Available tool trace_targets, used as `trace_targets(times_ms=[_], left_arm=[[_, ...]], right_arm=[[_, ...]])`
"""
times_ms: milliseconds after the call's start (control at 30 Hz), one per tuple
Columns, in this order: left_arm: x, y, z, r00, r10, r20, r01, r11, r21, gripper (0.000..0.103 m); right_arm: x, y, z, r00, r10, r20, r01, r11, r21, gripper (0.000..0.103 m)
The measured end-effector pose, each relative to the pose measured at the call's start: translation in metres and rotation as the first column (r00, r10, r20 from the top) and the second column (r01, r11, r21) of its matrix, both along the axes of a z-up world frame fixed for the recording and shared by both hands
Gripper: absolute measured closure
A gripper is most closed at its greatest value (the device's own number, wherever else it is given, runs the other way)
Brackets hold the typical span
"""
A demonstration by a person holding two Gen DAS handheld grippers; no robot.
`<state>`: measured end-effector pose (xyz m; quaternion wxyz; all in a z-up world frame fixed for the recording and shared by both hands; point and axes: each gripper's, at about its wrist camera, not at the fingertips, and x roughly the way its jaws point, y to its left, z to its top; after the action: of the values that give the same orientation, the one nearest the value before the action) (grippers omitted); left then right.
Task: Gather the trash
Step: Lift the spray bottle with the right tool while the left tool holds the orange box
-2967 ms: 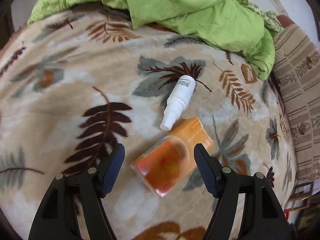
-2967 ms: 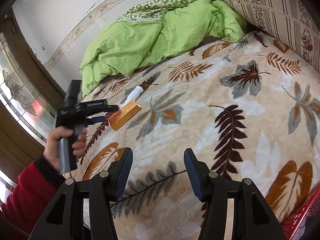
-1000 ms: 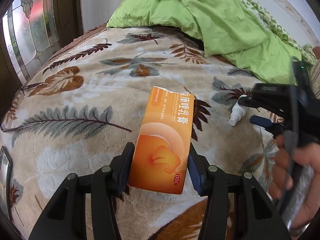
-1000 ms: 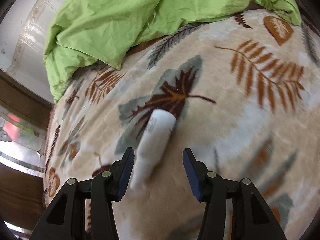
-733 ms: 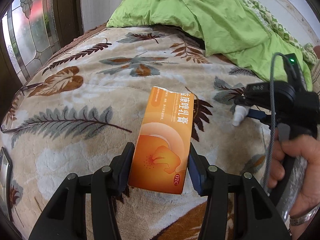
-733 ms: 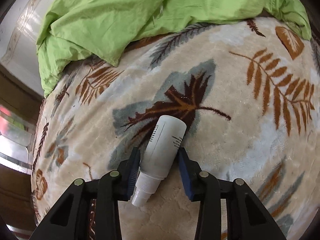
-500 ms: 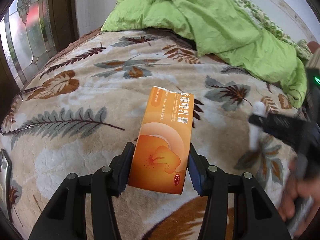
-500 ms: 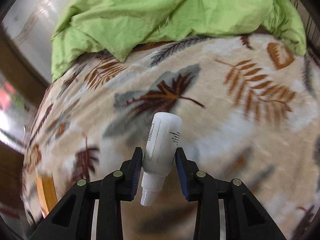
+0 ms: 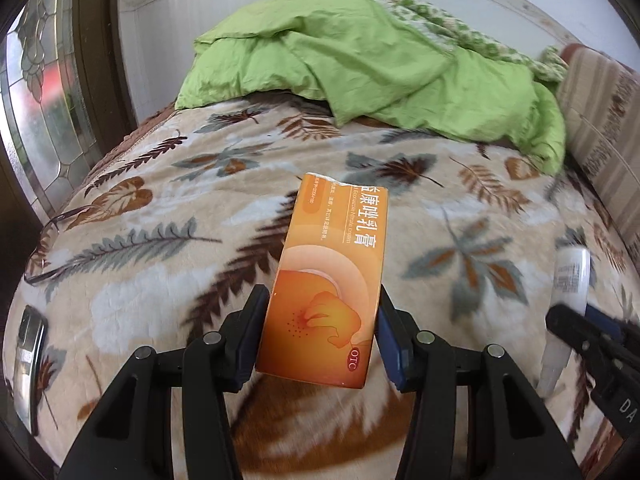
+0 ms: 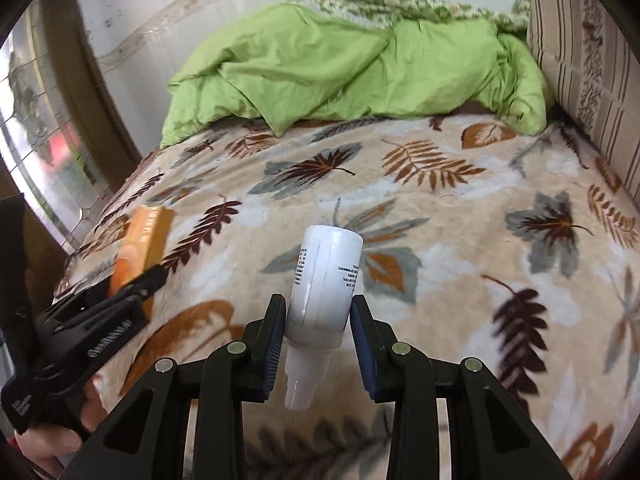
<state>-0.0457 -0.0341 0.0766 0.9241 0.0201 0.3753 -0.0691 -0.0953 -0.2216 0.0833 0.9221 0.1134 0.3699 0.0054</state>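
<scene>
My left gripper (image 9: 318,332) is shut on an orange medicine box (image 9: 332,276) and holds it above the leaf-patterned blanket (image 9: 180,248). My right gripper (image 10: 318,330) is shut on a white spray bottle (image 10: 324,284), nozzle pointing back at the camera, also held above the blanket. The bottle shows at the right edge of the left wrist view (image 9: 568,284), clamped in the right gripper. The box shows at the left of the right wrist view (image 10: 140,244), in the left gripper.
A crumpled green quilt (image 9: 360,68) lies at the far end of the bed. A striped pillow (image 10: 588,64) stands at the right. A stained-glass window (image 9: 36,92) and wooden frame are at the left. A metallic object (image 9: 28,340) lies at the blanket's left edge.
My right gripper closed on the white bottle and lifted it off the blanket. Both grippers pulled back from the bed with their items; the left kept hold of the orange box.
</scene>
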Motion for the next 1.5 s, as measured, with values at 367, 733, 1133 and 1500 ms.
trace_targets(times_ms=[367, 733, 1133, 1500], left_arm=[[-0.064, 0.003, 0.001, 0.999, -0.029, 0.019, 0.029, 1.000, 0.004, 0.053], [-0.055, 0.009, -0.004, 1.000, -0.011, 0.021, 0.011, 1.000, -0.004, 0.053], [-0.052, 0.009, -0.007, 1.000, -0.005, 0.008, 0.005, 1.000, -0.015, 0.053], [-0.050, 0.011, -0.007, 1.000, -0.005, 0.003, 0.005, 1.000, -0.022, 0.053]], right_arm=[[-0.050, 0.019, 0.004, 0.998, -0.027, 0.061, 0.038, 0.981, -0.189, 0.068], [-0.051, 0.045, 0.002, 0.995, -0.019, 0.095, 0.051, 0.941, -0.335, 0.068], [-0.047, 0.056, -0.001, 0.995, -0.007, 0.100, 0.045, 0.922, -0.385, 0.069], [-0.047, 0.057, -0.002, 0.995, -0.004, 0.098, 0.042, 0.920, -0.389, 0.069]])
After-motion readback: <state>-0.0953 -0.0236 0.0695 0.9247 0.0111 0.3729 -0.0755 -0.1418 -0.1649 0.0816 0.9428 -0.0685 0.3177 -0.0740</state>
